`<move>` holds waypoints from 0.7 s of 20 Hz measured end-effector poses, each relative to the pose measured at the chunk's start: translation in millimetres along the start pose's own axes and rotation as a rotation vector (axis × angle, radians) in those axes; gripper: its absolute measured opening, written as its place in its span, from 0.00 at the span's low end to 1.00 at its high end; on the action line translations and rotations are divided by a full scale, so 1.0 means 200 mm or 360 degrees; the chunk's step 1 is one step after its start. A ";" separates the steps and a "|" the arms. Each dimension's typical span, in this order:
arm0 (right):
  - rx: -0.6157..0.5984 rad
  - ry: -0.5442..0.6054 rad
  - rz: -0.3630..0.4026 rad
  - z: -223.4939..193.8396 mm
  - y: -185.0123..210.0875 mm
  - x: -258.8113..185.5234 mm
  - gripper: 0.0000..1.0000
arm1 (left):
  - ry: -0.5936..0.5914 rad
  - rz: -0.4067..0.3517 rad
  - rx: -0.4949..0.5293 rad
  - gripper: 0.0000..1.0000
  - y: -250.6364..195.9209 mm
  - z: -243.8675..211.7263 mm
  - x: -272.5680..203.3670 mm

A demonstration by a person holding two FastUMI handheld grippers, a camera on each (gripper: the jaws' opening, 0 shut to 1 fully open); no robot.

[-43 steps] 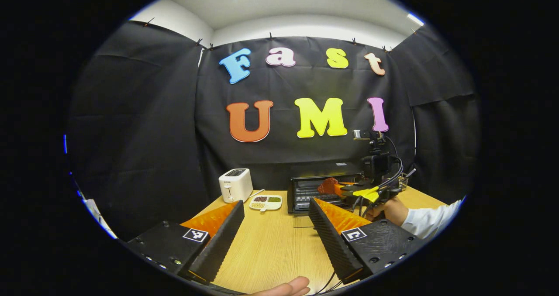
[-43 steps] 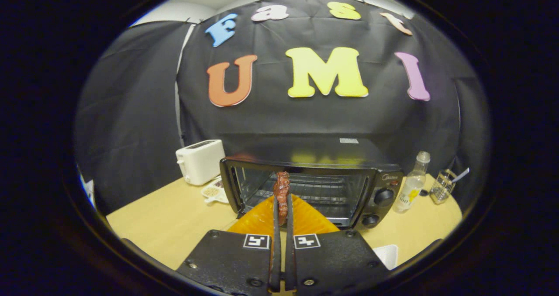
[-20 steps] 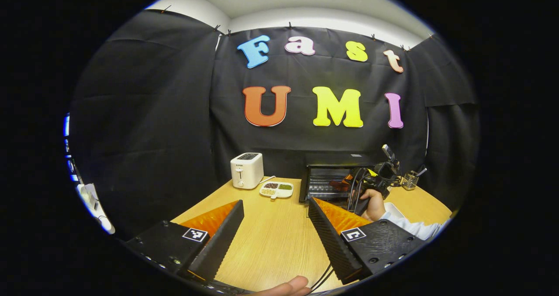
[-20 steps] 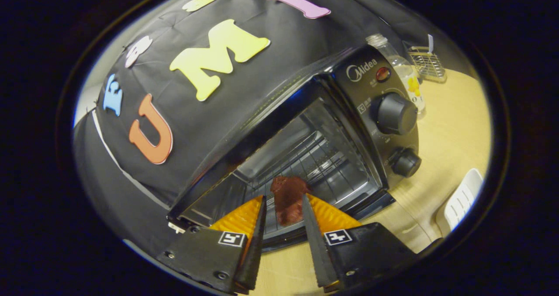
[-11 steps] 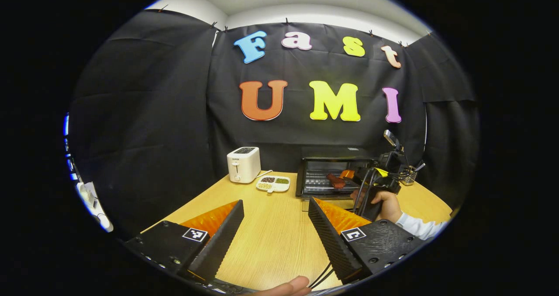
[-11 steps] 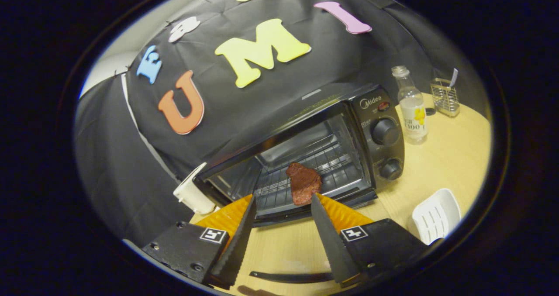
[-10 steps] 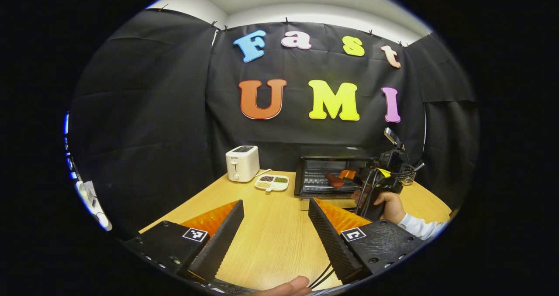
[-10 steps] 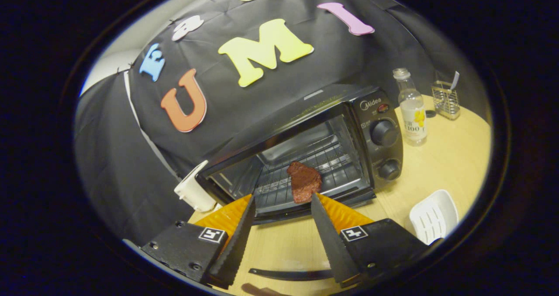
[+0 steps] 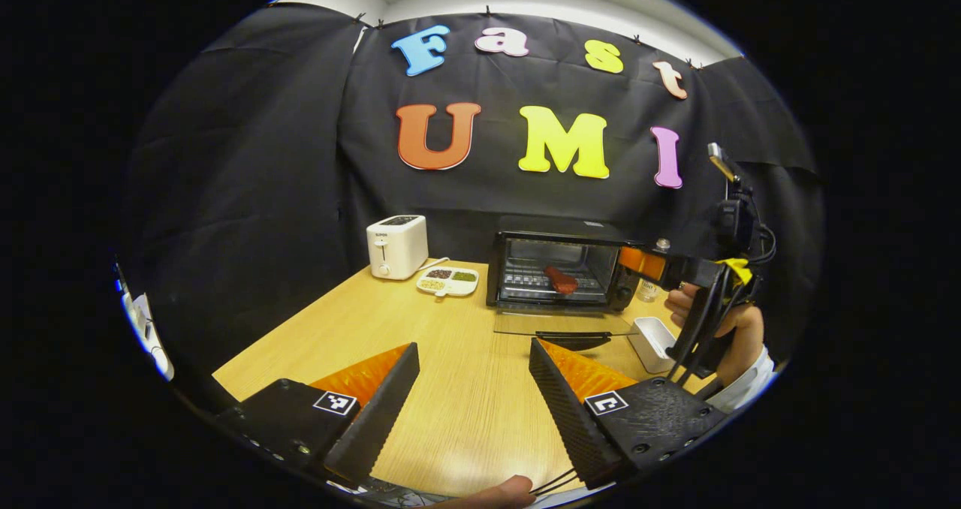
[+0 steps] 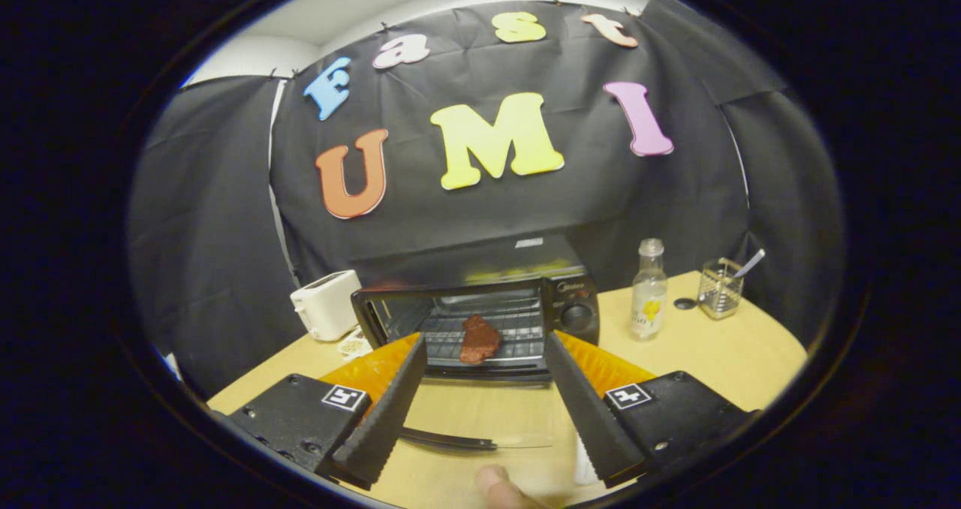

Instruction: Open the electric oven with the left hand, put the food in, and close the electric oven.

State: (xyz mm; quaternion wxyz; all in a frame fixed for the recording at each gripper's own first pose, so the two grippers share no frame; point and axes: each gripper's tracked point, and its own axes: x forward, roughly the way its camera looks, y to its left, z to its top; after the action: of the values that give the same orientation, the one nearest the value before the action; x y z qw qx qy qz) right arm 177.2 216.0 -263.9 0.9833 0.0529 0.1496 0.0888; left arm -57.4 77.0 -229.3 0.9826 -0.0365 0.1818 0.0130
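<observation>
Two grippers hang over a wooden table [image 9: 390, 329], both with fingers spread and nothing between them.

In the left gripper view, going left to right: a white toaster [image 9: 396, 246] stands at the back of the table, and just right of it lies a small divided dish [image 9: 448, 281] of dark, pale and green bits. Next comes the oven [image 9: 559, 269], its glass door [image 9: 563, 325] dropped flat toward the front, the dark handle at its front edge. The food [image 9: 561, 279], a reddish-brown slab, lies on the rack inside. The left gripper [image 9: 469, 389] sits low and well back from the oven, released. Right of the door is a white tray [image 9: 652, 341], and above it the right gripper [image 9: 638, 261], held by a hand [image 9: 739, 329] with a white cuff, cables trailing down.

In the right gripper view, the toaster [image 10: 324, 314] is at the left, then the oven [image 10: 480, 310] with the food [image 10: 478, 339] resting on its rack. The right gripper [image 10: 484, 389] is released, apart from the oven, above the lowered door [image 10: 480, 419]. Right of the oven stand a clear bottle [image 10: 649, 290] and a wire holder [image 10: 719, 290] with a utensil in it. A fingertip [image 10: 492, 486] shows at the bottom edge.
</observation>
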 end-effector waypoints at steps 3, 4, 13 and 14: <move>-0.0089 -0.0095 -0.0042 0.13 -0.14 -0.14 1.00 | 0.0094 -0.0056 0.0024 0.94 -0.09 -0.07 0.08; -0.0106 -0.0128 -0.0074 0.18 -0.19 -0.19 1.00 | 0.0118 -0.0073 0.0039 0.94 -0.13 -0.09 0.11; -0.0183 -0.0286 -0.0176 0.49 -0.60 -0.53 1.00 | 0.0406 -0.0260 0.0110 0.95 -0.55 -0.37 0.46; -0.0188 -0.0293 -0.0209 0.52 -0.68 -0.58 1.00 | 0.0437 -0.0267 0.0120 0.95 -0.58 -0.40 0.50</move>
State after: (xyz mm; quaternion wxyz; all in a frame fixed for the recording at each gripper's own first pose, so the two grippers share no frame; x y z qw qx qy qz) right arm 121.9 52.6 -151.0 0.9980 -0.0070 0.0563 0.0276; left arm 12.4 -42.6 -332.4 0.9468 -0.0161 0.3112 -0.0809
